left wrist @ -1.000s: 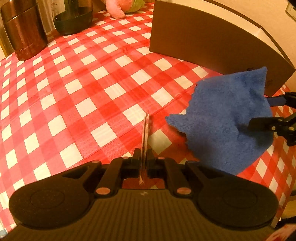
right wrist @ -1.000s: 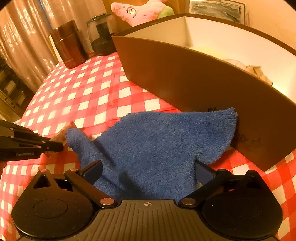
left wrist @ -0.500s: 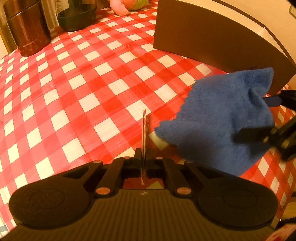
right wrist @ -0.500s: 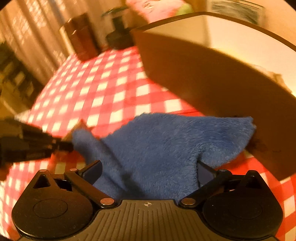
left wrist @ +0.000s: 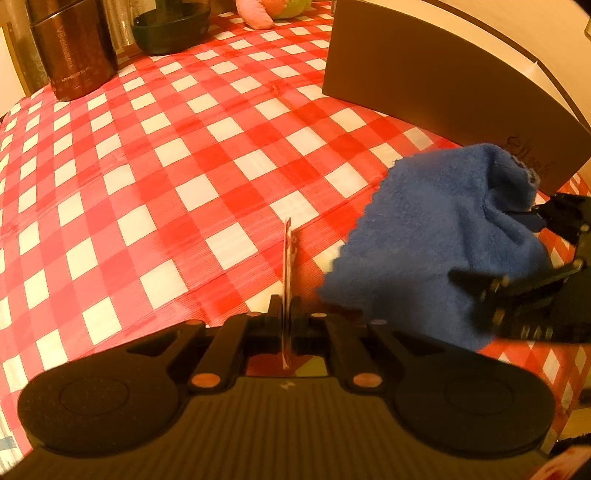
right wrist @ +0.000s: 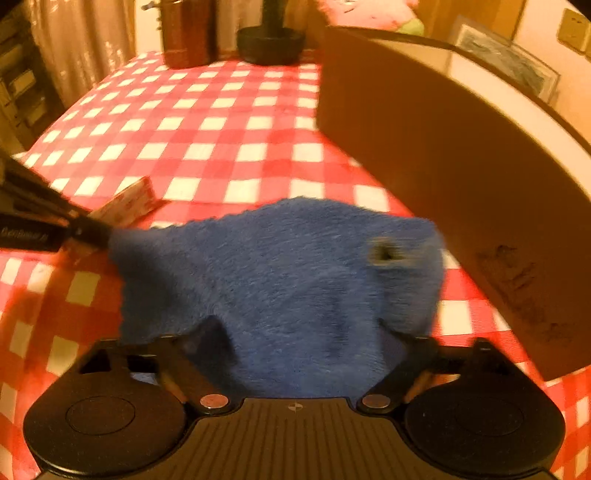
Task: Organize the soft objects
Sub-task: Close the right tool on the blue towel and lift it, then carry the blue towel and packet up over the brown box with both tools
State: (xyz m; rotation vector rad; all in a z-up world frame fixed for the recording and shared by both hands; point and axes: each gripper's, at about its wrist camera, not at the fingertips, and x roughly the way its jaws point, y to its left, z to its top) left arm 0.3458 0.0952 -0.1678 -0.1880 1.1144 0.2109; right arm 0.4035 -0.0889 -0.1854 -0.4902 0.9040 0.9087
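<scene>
From your left wrist camera, your left gripper [left wrist: 284,314] has its jaws pressed together on a thin flat packet [left wrist: 286,258], which stands edge-on and sticks straight out ahead of the fingertips over the red-and-white checked tablecloth [left wrist: 177,155]. Just to the right of it hangs the blue fleece cloth [left wrist: 436,236], bunched and raised off the table, with your right gripper [left wrist: 517,251] coming in from the far right; its fingers lie on either side of the cloth's right end. Ahead and to the right stands the brown cardboard box [left wrist: 424,74], its near wall just behind the cloth. Far ahead to the left are a dark brown canister [left wrist: 74,48] and a dark bowl [left wrist: 170,29], with a pink plush toy [left wrist: 258,16] beyond them.

From your right wrist camera, the cloth [right wrist: 280,280] fills the space between the fingers, which are spread wide with the fabric draped over and between them; the picture is blurred, and you cannot tell whether they actually pinch it. Its left corner reaches your left gripper [right wrist: 85,230], seen at the left edge holding the packet [right wrist: 129,201]. The box [right wrist: 461,166] rises close on the right, its open top showing a pale inner wall. The canister [right wrist: 186,33], bowl [right wrist: 271,44] and plush toy [right wrist: 369,11] sit far ahead.
</scene>
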